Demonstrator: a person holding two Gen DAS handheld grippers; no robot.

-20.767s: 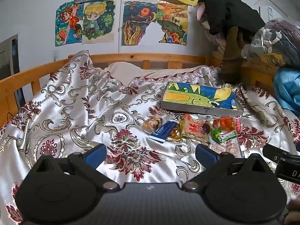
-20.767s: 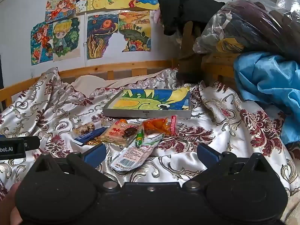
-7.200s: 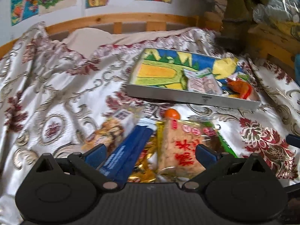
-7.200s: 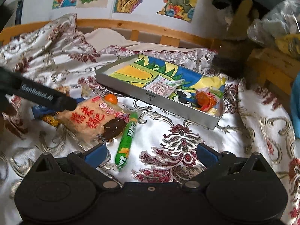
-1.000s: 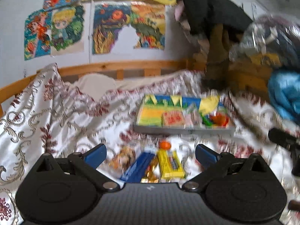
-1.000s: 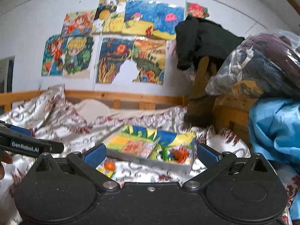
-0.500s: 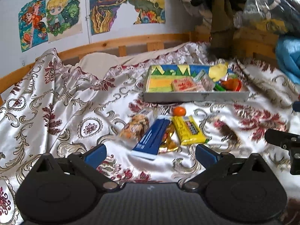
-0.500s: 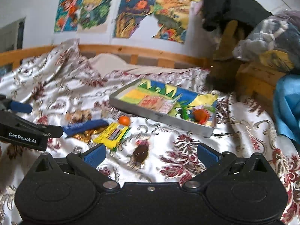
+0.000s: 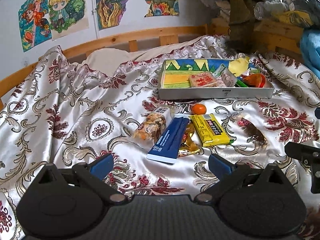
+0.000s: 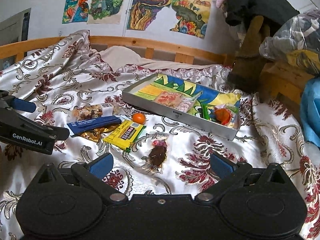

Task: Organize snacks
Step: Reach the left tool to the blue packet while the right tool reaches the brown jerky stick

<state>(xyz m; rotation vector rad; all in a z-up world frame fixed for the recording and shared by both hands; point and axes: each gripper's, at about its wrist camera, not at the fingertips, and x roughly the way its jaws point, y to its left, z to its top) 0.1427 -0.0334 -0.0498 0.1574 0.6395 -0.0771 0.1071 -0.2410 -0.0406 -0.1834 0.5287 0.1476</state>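
A grey tray (image 9: 216, 94) (image 10: 176, 114) with a painted floor lies on the bed and holds several snack packets. In front of it lie an orange (image 9: 199, 109) (image 10: 138, 118), a yellow packet (image 9: 212, 130) (image 10: 125, 135), a blue packet (image 9: 170, 138) (image 10: 94, 123), a nut bar (image 9: 150, 129) (image 10: 90, 110), a gold wrapper (image 9: 187, 140) and a dark snack in clear wrap (image 9: 252, 130) (image 10: 158, 152). My left gripper (image 9: 160, 165) is open and empty, just short of the blue packet. My right gripper (image 10: 160, 165) is open and empty, just short of the dark snack.
The bed has a patterned satin cover (image 9: 80, 104) and a wooden rail (image 9: 140, 36) at the back. Bagged clothes (image 10: 290, 34) and a blue cloth (image 10: 312, 108) pile up at the right. Drawings hang on the wall.
Both grippers have tilted down and come closer to the loose snacks. Earlier, the red rice-cracker packet and the green stick went from the bed into the tray.
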